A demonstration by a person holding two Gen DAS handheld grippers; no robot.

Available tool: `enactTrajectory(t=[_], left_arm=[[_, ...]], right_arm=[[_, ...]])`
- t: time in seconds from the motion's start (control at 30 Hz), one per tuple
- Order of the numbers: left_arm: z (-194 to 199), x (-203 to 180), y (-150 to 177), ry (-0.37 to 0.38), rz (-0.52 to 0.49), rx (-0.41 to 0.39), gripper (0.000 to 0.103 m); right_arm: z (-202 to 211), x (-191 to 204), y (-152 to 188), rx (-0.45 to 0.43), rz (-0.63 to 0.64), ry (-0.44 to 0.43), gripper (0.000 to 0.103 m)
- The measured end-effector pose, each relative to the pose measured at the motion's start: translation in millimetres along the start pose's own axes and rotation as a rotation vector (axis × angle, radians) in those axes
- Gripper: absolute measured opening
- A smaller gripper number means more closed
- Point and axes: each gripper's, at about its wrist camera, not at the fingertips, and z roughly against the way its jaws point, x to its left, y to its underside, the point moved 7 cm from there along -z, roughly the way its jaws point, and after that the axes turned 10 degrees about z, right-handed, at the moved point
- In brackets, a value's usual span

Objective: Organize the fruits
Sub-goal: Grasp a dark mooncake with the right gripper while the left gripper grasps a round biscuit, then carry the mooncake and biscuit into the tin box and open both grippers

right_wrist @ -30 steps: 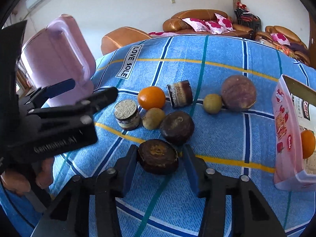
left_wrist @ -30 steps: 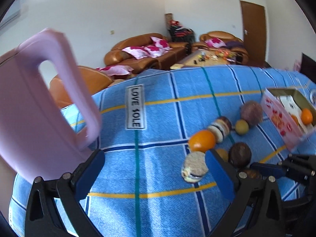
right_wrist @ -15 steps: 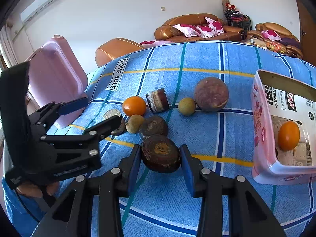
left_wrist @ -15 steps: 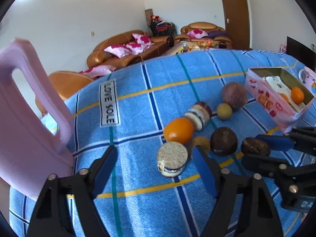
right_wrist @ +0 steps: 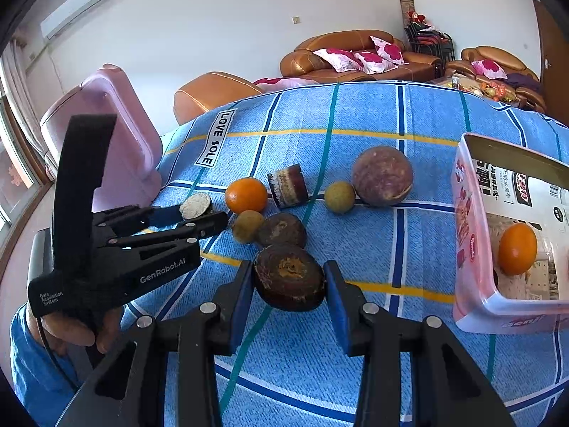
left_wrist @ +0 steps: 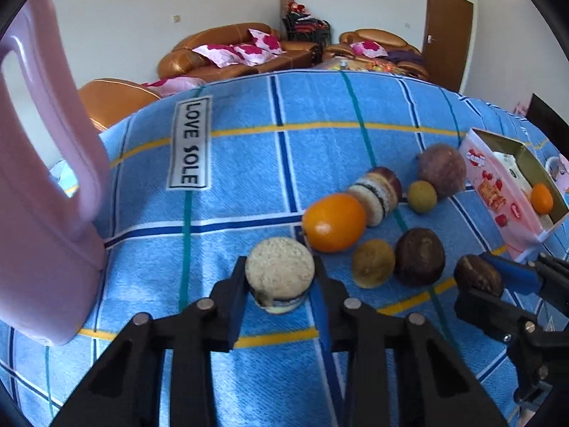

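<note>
Left wrist view: left gripper jaws have just been closing and now clamp the crumb-topped round piece on the blue checked cloth, left of the orange. Right gripper clenches the dark brown fruit. Lift both straight up, clear neighbours, carry right to the pink box.
</note>
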Motion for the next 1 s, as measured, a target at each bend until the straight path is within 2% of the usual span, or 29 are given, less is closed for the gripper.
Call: enactTrajectory(t=[0.07,0.23,0.33,0.4,0.57,0.83,1.0], left_arm=[[5.4,6.1,-2.1,-0.013,0.032,-0.03,0.035],[46.4,13.6,-20.3,0.013,0.127,-0.26,0.035],[60.7,7.4,-20.9,0.048,0.133,-0.327,0.035],[64.9,0.8,-18.4,0.04,0.112,-0.36,0.035],[65.1,-16.0,-15.3,0.004,0.055,-0.387,0.035],[68.2,-31.4,-9.5,-0.037,0.042,-0.382,0.035],[67.4,-34.9,-4.8,-0.05,0.065,-0.355,0.035]], right_arm=[[2.9,0.2,-1.5,-0.018,0.002,0.003,0.042],[22.1,-3.5,-11.3,-0.117,0.014,0.023,0.042],[38.4,-4.6,-20.6,-0.199,0.039,0.049,0.042],[51.5,-6.2,-27.1,-0.259,0.047,0.062,0.042],[67.5,-14.0,-34.4,-0.32,0.062,0.118,0.042],[64.8,-20.3,-31.8,-0.299,0.104,0.22,0.042],[61.9,-20.8,-26.4,-0.277,0.127,0.244,0.042]])
